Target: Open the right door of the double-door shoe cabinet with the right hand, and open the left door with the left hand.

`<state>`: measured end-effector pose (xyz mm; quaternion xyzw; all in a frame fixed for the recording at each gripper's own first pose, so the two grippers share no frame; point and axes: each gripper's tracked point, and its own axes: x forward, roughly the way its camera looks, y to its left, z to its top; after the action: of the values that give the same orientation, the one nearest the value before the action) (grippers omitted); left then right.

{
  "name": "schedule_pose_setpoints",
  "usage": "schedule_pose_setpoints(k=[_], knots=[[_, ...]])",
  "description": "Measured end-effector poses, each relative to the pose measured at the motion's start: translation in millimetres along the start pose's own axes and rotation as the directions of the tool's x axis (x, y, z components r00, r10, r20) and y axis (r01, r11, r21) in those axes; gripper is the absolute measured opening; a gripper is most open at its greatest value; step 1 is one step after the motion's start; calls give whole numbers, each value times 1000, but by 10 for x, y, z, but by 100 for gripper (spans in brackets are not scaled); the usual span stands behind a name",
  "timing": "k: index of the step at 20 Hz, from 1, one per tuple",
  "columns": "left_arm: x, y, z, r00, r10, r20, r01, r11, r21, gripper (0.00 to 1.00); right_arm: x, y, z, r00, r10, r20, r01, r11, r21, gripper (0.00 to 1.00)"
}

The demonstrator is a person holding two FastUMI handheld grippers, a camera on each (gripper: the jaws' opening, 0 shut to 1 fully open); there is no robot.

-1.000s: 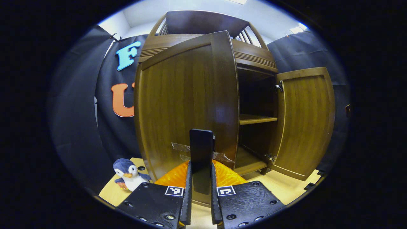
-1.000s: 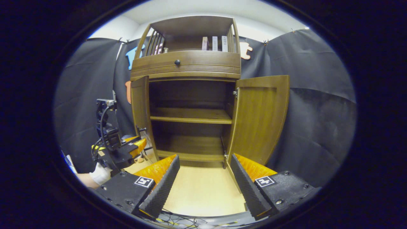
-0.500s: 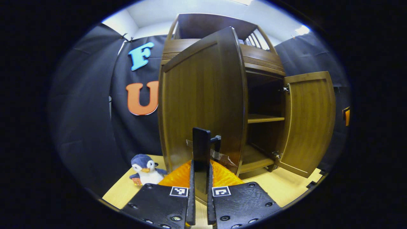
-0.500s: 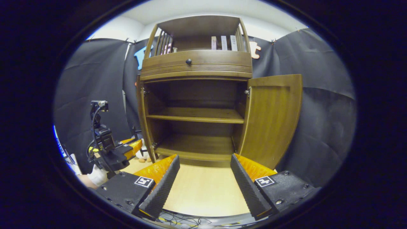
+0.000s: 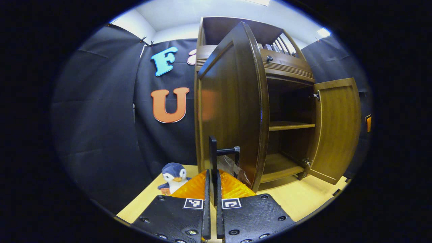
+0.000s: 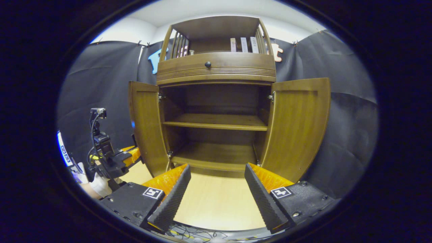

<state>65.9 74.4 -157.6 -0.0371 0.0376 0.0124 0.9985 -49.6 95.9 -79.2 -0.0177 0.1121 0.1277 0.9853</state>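
So my left claw (image 5: 211, 189) is clamped tight on the black handle (image 5: 213, 157) of the left door (image 5: 233, 104), which stands swung wide. My right claw (image 6: 216, 189) hangs open in front of the cabinet (image 6: 216, 101), near the floor (image 6: 216, 206); the right door (image 6: 297, 125) stands wide too. Plush penguin (image 5: 172, 177) sits beside the left door.

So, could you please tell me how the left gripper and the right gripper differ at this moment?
The left gripper is shut on the black handle of the left door, while the right gripper is open and holds nothing. The left gripper sits right at its door; the right gripper is drawn back from the right door, over the light wooden floor. Both have orange fingers with black ridged pads.
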Motion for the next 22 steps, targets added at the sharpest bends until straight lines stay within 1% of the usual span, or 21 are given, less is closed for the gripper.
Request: schedule_pose_setpoints(k=[1, 2, 3, 5, 8, 13, 15, 18, 22], knots=[[31, 99, 15, 1000, 29, 4, -29, 1000, -4, 6, 18, 13, 0, 1000, 3, -1, -3, 1000, 0, 100], [-113, 242, 20, 998, 56, 4, -56, 998, -6, 3, 16, 21, -6, 1000, 5, -3, -5, 1000, 1, 100], [-44, 339, 20, 998, 62, 3, -62, 998, -16, 0, 21, 27, -6, 1000, 9, -2, -9, 1000, 3, 100], [-43, 421, 19, 999, 37, 0, -37, 998, -57, 0, 24, 47, -8, 1000, 15, -4, -15, 1000, 0, 100], [-30, 449, 3, 1000, 0, -2, 0, 999, -45, 0, 38, 70, -36, 1000, 22, -14, -22, 1000, -7, 100], [-28, 659, 8, 999, -52, -10, 51, 996, -76, 0, 47, 115, -52, 999, 34, -19, -34, 999, -15, 100], [-17, 709, 14, 997, -82, -6, 82, 994, -70, 0, 49, 108, -72, 999, 36, -24, -36, 999, -10, 100], [36, 829, 12, 989, -148, -9, 147, 987, -58, 0, 37, 102, -100, 999, 35, -29, -35, 999, -1, 100], [77, 978, 0, 969, -246, -30, 244, 968, -49, 0, 79, 76, -136, 998, 34, -45, -35, 999, -9, 100]])
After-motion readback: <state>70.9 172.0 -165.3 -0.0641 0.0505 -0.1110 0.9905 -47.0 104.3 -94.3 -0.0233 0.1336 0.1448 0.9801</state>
